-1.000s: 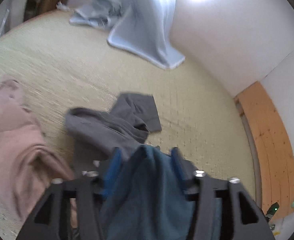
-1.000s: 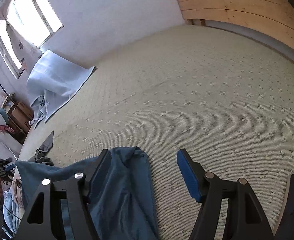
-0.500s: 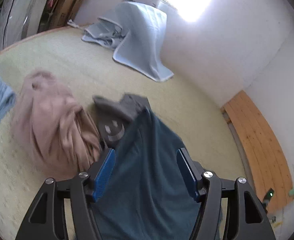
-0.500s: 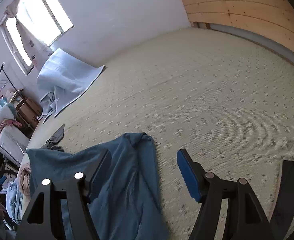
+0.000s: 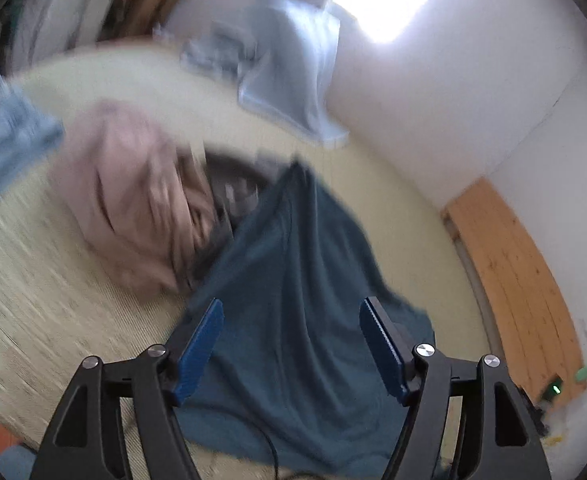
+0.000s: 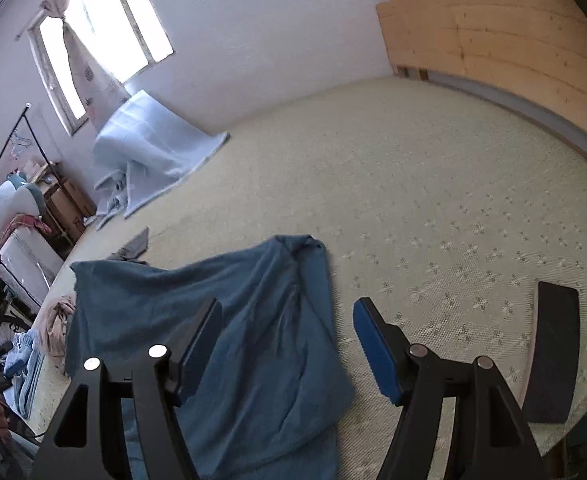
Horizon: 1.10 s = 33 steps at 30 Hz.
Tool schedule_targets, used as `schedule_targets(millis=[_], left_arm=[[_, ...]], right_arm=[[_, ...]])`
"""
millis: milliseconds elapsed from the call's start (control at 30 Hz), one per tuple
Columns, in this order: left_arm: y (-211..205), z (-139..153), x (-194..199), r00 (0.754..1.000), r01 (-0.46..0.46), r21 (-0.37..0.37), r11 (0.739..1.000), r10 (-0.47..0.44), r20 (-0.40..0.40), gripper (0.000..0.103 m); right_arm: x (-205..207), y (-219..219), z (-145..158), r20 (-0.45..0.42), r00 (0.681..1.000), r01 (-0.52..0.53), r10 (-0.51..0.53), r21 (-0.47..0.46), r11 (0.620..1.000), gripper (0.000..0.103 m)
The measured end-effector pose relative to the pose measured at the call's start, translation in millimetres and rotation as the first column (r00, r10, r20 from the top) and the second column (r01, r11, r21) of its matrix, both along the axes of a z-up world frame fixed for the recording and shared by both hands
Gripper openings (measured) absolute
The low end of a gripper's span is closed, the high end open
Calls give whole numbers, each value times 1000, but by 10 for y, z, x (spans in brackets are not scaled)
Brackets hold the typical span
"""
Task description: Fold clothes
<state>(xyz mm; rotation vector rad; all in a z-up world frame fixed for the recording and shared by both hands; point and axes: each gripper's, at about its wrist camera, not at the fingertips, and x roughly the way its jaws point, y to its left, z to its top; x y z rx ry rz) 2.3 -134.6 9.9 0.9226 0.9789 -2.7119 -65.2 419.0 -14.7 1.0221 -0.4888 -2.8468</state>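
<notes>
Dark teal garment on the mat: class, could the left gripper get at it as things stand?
Probably yes. The left gripper is open, with the dark teal garment spread right beneath and between its fingers, and nothing lies over it. The pink garment sits off to one side.

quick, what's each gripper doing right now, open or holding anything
Left gripper: jaws open, holding nothing, above the blue garment.
Right gripper: jaws open, holding nothing, over the same garment's edge.
</notes>
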Motion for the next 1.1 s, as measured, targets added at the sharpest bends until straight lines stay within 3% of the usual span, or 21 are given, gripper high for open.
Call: schedule_targets(millis=[133,200,267,367,467,600,733,833,867,967,1100], left_arm=[[-160,155,309,987,-126,-46,991,121,-107,80],[-267,123,398,984,-151,-26,988,148,-97,82],[-348,16,383,993,-109,23,994,110,-36,82],[-420,-209,402,996,-64,80,995,60,61,82],[-463,-481,449,988,-52,167,985,27,151,82],[-501,-805,485,971,-58,269,961,-9,239,82],[-495,-916,452,963,-50,240,969,-17,267,82],[-467,-1031,406,956,-33,234,972,-38,292,82],[-460,-1077,384,953,-26,241,970,-48,299,82],[-453,-1289,331,939,-25,313,949,-86,334,82],[-434,-1455,274,926,-25,319,948,-98,364,82]], right_arm=[[507,-66,309,-201,977,71,-72,-13,997,72],[719,-81,421,-254,960,114,-115,-16,993,72],[888,-134,478,-275,955,101,-109,-42,994,73],[953,-432,482,-251,968,-12,8,-15,1000,73],[966,-999,485,-225,957,-165,185,105,981,73],[1124,-1795,444,-216,897,-333,385,242,911,73],[1302,-2546,384,-187,818,-451,544,379,808,72],[1351,-2786,378,-189,794,-488,577,367,792,73],[1327,-2814,399,-193,792,-506,579,324,800,73],[1256,-2904,399,-176,782,-553,598,247,796,76],[1236,-3099,329,-150,770,-577,621,254,777,76]])
